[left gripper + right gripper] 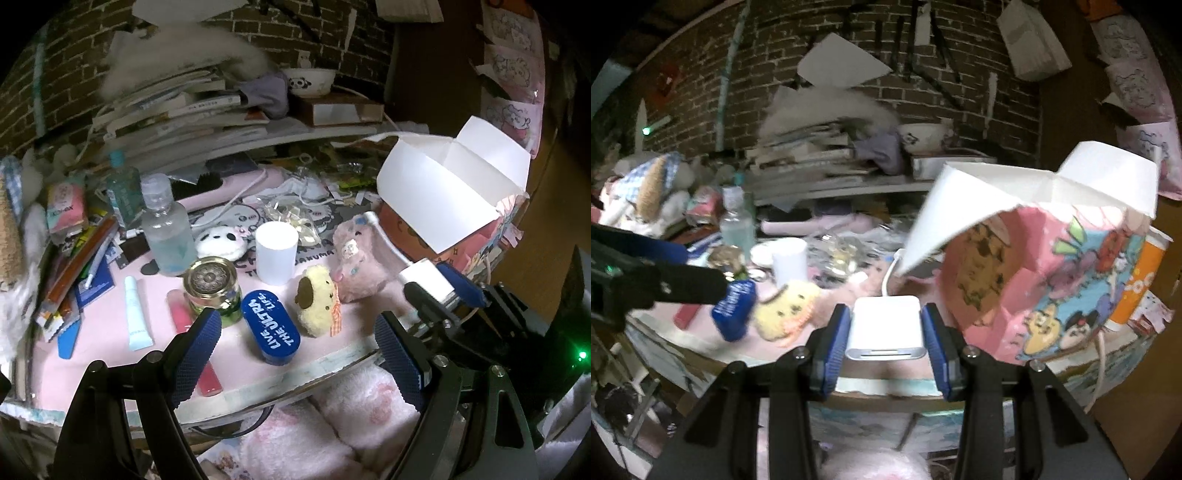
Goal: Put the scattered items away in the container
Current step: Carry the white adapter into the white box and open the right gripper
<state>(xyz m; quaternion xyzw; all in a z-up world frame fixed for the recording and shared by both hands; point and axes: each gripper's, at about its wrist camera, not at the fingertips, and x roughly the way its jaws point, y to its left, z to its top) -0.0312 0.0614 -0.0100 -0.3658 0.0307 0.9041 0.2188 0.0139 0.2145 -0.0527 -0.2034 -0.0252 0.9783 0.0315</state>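
Dim room, brick wall behind, shelf stacked with books; a cluttered pink-topped desk (110, 354) carries the scattered items.

Left wrist view: left tool (299, 354) stands wide apart, nothing between the pads, hovering above the near desk edge. Just ahead of it lies a blue oval case (271, 326), with a yellow plush (319, 302) beside it and a pink plush (360, 262) behind that. Also a gold-lidded glass jar (212, 284), a white cup (276, 253), a clear bottle (168, 229), and two small tubes. The jar looks heavy for its size and breakable; best taken across the body, not the lid. The plush toys should be light and soft, squashing under the pads, so a deep hold on the middle seems wise. The container, a cartoon-printed paper box (454, 192) with white flaps raised, sits at the right rear of the desk. Its inside is hidden from here.

Right wrist view: right tool (886, 336) is clamped on a white adapter block (886, 325), pads on its two long sides. The block looks rigid, smooth and light; its white cable (891, 271) trails back over the desk and may drag or snag. The box (1052, 280) stands just right of the block, flaps overhanging the opening. Contents cannot be told.
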